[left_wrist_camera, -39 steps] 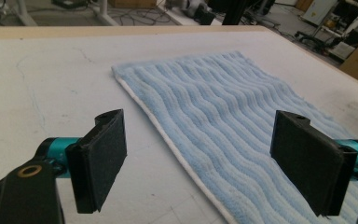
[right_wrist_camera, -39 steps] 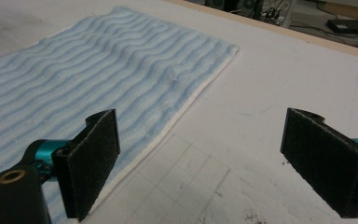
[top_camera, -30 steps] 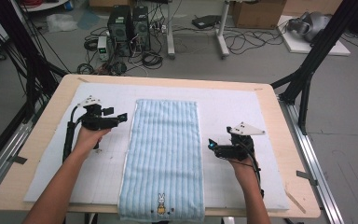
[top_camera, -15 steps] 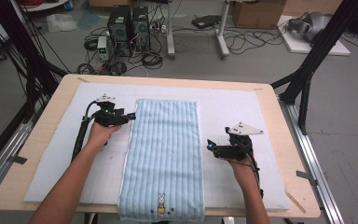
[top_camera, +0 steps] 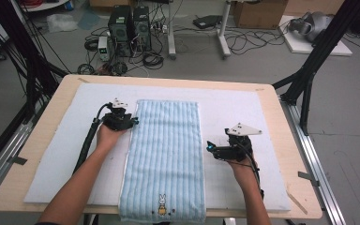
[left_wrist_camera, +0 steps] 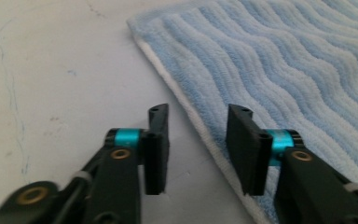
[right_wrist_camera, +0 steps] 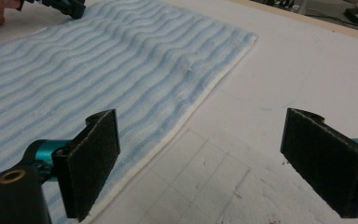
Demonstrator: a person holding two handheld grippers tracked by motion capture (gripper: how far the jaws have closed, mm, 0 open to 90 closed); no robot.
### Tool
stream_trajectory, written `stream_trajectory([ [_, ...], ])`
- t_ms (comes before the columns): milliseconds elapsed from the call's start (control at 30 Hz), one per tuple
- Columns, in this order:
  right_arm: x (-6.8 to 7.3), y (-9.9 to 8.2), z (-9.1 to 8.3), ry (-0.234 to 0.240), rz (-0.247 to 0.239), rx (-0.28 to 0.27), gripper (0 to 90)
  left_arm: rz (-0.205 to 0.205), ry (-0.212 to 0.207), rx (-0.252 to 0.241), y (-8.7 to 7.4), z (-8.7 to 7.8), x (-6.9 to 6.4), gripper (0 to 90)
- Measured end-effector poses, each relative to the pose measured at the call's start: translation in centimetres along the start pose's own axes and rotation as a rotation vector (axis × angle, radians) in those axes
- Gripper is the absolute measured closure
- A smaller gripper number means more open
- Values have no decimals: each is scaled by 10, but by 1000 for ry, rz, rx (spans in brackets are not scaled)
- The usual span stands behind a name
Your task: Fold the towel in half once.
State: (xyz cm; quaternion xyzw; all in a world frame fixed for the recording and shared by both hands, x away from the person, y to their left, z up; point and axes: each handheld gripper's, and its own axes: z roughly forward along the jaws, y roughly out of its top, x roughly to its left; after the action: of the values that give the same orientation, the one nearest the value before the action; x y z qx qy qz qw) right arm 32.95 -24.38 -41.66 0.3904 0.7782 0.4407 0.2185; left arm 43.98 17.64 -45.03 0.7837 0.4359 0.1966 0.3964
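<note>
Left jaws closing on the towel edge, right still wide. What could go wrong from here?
1. The left gripper has just been closing astride the towel edge, pads not yet on it; it may catch only the thin white hem, which could slip out.
2. The right gripper stands open over the other edge, ungripped; lifting now would probably skew the towel.
3. The near end overhangs the table; a tug might drag it off.

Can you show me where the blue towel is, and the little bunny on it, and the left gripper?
blue towel [top_camera: 166, 154]: high view, middle of its striped cloth.
bunny [top_camera: 161, 205]: high view, the picture near the towel's near end.
left gripper [left_wrist_camera: 198, 140]: left gripper view, midway between its jaws.
</note>
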Motion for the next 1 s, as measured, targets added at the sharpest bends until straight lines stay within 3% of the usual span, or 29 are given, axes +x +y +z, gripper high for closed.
stream_trajectory([
  [133, 1, 2, 8, -13, 7, 32, 110, 45, -22, -1, 0, 1, -5, 857],
  [367, 0, 10, 33, 0, 44, 106, 109, -16, -46, 0, 0, 1, -1, 872],
  [533, -11, 21, 59, -6, 101, 129, 110, -54, -61, -3, 0, 0, 2, 873],
  [633, -15, 31, 77, 0, 95, 167, 121, -78, -70, -8, -1, 1, 3, 873],
  [700, -16, 38, 89, 5, 95, 196, 236, -79, -73, -6, -1, 1, 4, 873],
  [833, -19, 46, 107, -22, 102, 223, 376, -95, -80, -6, -1, 1, 5, 873],
  [1000, -21, 54, 124, -44, 105, 264, 504, -99, -84, -5, -1, 1, 6, 873],
])
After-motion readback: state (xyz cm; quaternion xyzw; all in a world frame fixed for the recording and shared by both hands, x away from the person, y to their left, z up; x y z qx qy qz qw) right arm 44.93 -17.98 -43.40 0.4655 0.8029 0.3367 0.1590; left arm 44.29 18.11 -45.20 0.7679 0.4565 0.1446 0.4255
